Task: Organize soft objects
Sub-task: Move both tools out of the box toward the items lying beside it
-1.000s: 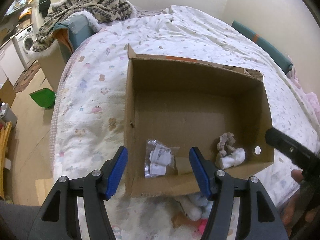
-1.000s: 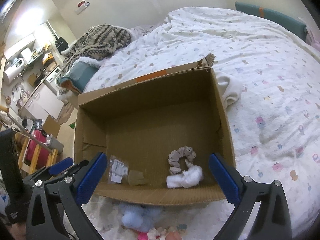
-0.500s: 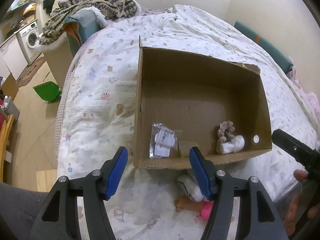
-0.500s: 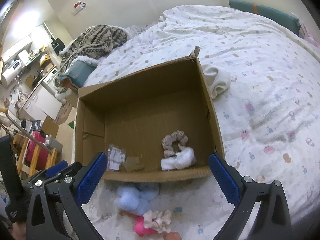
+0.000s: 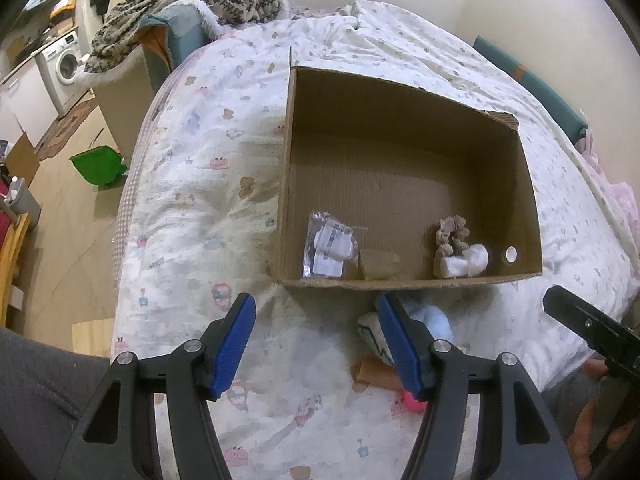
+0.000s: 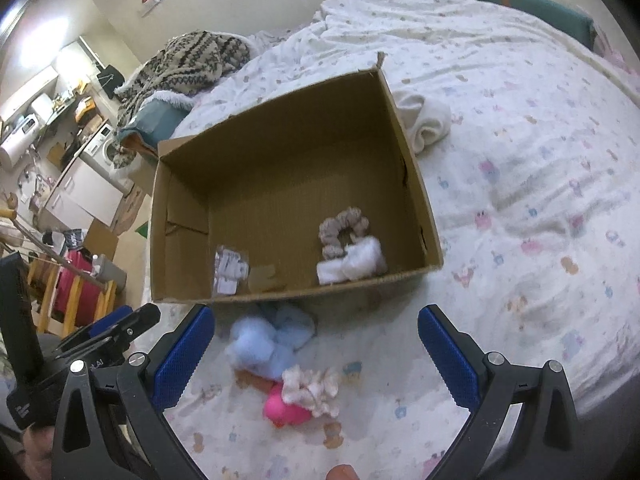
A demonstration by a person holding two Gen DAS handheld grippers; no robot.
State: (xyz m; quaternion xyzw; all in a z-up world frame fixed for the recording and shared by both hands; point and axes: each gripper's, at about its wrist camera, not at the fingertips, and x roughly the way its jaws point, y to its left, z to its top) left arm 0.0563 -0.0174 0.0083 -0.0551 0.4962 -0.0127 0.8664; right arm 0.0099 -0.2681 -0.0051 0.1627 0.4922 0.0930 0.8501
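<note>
An open cardboard box (image 5: 404,92) (image 6: 280,92) sits on the bed. Inside lie a beige scrunchie (image 6: 344,228), a white soft item (image 6: 352,266) and a clear plastic packet (image 6: 229,268). In front of the box lie a light blue fluffy item (image 6: 264,340), a cream scrunchie (image 6: 312,390) and a pink object (image 6: 286,410). My left gripper (image 5: 320,344) is open and empty, just short of the box's near wall. My right gripper (image 6: 316,356) is open and empty above the loose items.
The bed has a white patterned duvet (image 6: 540,152). A rolled white cloth (image 6: 428,122) lies beside the box's right wall. A knitted blanket (image 5: 192,4) is heaped at the bed's head. A green bin (image 5: 98,166) stands on the floor at left.
Both grippers have pulled back from the box toward the bed's near edge. The loose soft items in front of the box have come into full view. Both stay open.
</note>
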